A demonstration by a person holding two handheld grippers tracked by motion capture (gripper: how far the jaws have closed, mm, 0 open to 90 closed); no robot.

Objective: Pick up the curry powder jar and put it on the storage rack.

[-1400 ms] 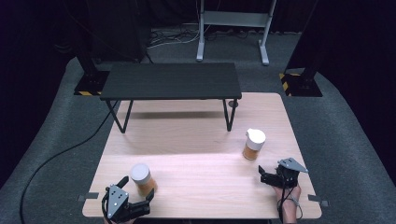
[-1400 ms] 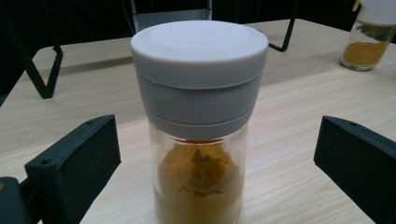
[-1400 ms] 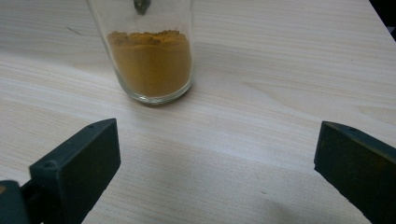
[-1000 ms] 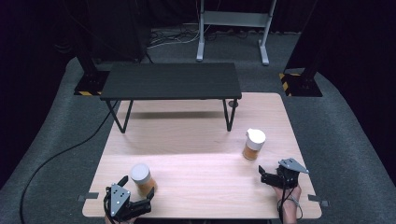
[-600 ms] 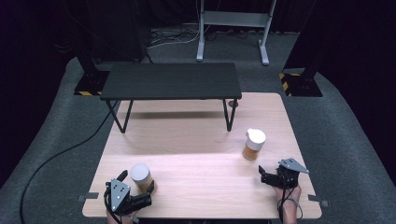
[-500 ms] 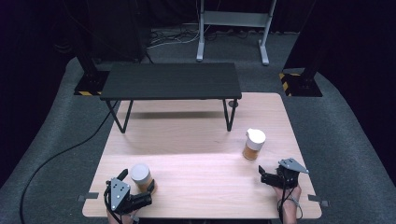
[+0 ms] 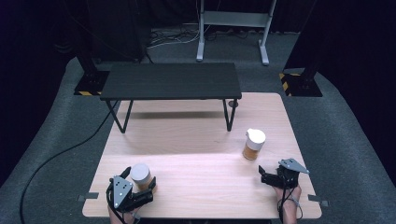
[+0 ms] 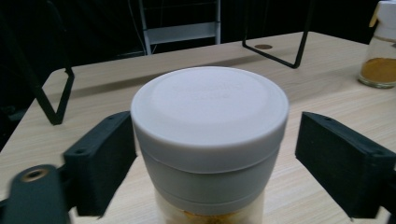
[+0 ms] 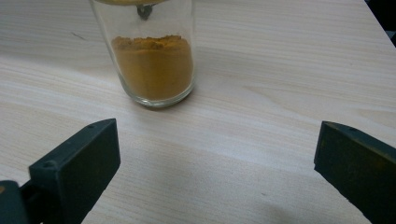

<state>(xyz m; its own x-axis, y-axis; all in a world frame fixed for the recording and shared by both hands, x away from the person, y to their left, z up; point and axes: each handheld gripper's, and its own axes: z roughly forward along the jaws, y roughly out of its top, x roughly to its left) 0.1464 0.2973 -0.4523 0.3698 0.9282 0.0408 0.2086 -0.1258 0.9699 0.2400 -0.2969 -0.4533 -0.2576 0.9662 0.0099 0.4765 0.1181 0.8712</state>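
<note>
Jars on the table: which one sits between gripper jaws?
The grey-lidded jar by the near left edge, between the left gripper jaws; the white-capped jar stands free.

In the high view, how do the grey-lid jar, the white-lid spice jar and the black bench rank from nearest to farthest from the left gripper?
1. Grey-lid jar: between the jaws of the left gripper, at the table's near left.
2. White-lid spice jar: across the table, to the right.
3. Black bench: at the table's far edge.
</note>
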